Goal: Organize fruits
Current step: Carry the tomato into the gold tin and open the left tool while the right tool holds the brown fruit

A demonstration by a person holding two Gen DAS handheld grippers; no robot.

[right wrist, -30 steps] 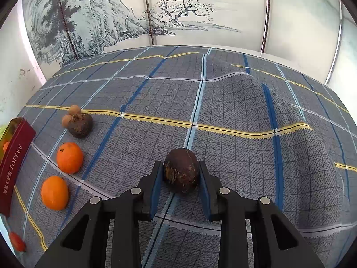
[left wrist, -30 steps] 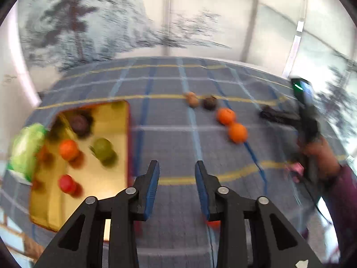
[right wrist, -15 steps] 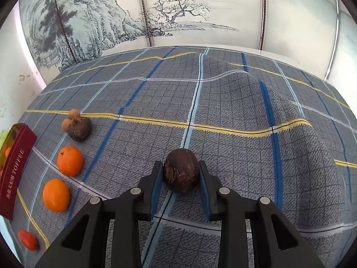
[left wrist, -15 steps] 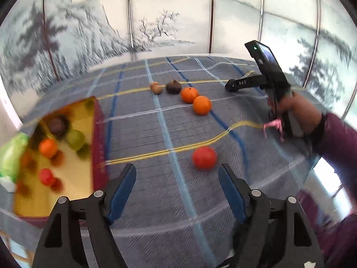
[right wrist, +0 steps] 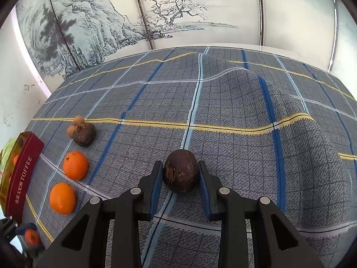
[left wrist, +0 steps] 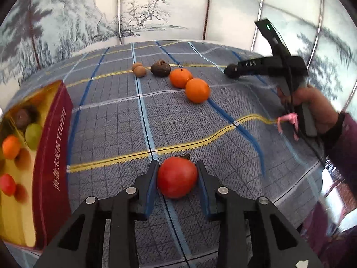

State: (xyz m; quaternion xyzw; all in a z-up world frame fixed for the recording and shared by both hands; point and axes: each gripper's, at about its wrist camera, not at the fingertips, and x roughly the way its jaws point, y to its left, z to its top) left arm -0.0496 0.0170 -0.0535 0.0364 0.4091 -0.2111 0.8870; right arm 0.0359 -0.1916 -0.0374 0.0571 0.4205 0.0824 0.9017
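The left gripper (left wrist: 177, 177) has just been closing, and its blue pads now squeeze a red tomato (left wrist: 177, 177) that sits on the checked cloth (left wrist: 111, 134), near the camera. The right gripper (right wrist: 180, 176) is closed tight on a dark brown fruit (right wrist: 181, 170), also down on the cloth.

To the left of the tomato stands a red toffee tin (left wrist: 52, 156) with a gold inside. In it lie a green fruit (left wrist: 33, 135), a small orange one (left wrist: 10, 146), a red one (left wrist: 7, 184) and a dark one (left wrist: 22, 118).

Farther away on the cloth sit two oranges (left wrist: 197, 90), touching each other. Past them lies another dark fruit (left wrist: 160, 69), and just beside it two small brown balls (left wrist: 140, 71). Nothing lies between the tomato and the tin.

On the right, a person's hand (left wrist: 312, 102) holds the other tool. The cloth humps up in a big fold (right wrist: 245, 84) on the far right.
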